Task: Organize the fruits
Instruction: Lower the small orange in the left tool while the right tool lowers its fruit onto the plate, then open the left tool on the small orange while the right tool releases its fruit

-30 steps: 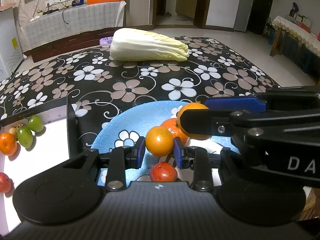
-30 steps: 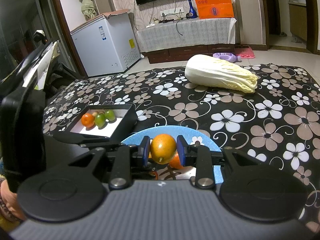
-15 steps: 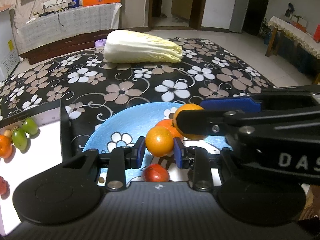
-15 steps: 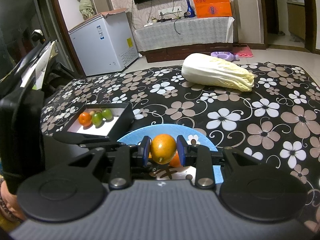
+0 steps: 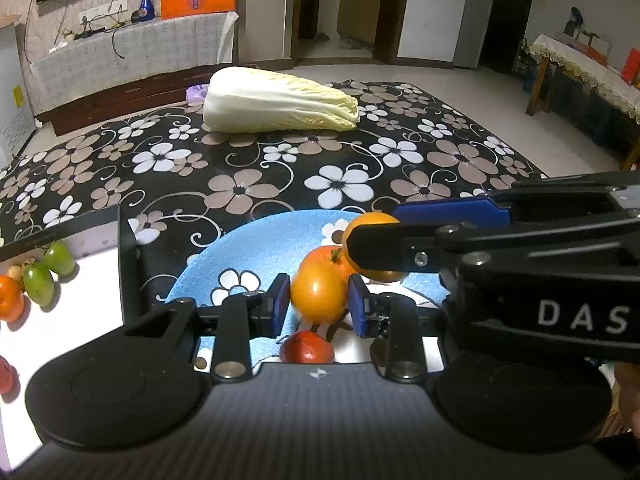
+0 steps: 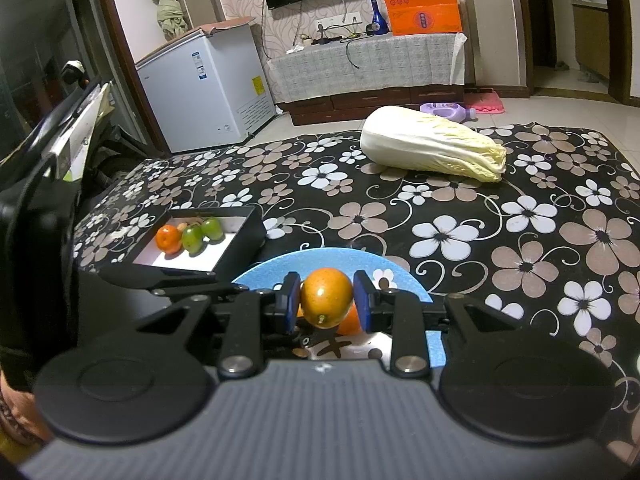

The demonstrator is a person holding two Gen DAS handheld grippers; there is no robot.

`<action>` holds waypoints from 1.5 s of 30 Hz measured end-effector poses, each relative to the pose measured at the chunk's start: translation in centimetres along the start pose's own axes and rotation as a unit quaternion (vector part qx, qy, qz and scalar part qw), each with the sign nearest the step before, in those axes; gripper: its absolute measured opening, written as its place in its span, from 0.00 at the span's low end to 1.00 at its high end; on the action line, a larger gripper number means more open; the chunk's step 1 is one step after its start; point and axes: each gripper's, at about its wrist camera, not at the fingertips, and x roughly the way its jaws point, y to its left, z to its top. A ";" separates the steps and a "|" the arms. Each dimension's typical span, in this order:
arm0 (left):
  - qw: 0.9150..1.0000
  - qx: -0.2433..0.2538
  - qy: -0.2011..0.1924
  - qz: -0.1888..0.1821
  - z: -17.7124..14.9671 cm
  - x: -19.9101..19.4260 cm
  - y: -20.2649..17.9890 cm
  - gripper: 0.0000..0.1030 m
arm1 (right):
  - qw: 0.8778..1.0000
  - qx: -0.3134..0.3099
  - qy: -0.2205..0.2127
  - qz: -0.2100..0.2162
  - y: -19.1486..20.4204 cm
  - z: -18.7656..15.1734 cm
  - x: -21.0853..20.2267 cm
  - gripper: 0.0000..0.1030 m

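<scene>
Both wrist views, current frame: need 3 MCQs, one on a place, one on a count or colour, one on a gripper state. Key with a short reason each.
1. Where does the napa cabbage lie?
A. in the black box
B. on the flowered tablecloth, far side
C. on the blue plate

2. How many green fruits sit in the black box?
A. two
B. four
C. none

3. What is the right gripper doing?
A. open over the cabbage
B. shut on nothing
C. shut on an orange fruit

Key:
1 B: it rests on the tablecloth beyond the blue plate.
2 A: the right wrist view shows two green fruits beside one orange one.
3 C: its blue pads press both sides of the orange fruit. The left gripper likewise grips a second orange fruit.
</scene>
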 end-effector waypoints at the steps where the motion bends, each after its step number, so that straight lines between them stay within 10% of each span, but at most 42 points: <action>1: 1.000 -0.001 0.000 -0.004 0.0 -0.1 0.0 0.36 | 1.000 0.000 0.000 0.000 0.0 0.0 0.0 0.31; 45: 1.000 0.022 -0.012 0.001 -1.1 -3.3 2.1 0.62 | 0.999 0.022 0.037 -0.012 -1.1 -0.6 1.7 0.42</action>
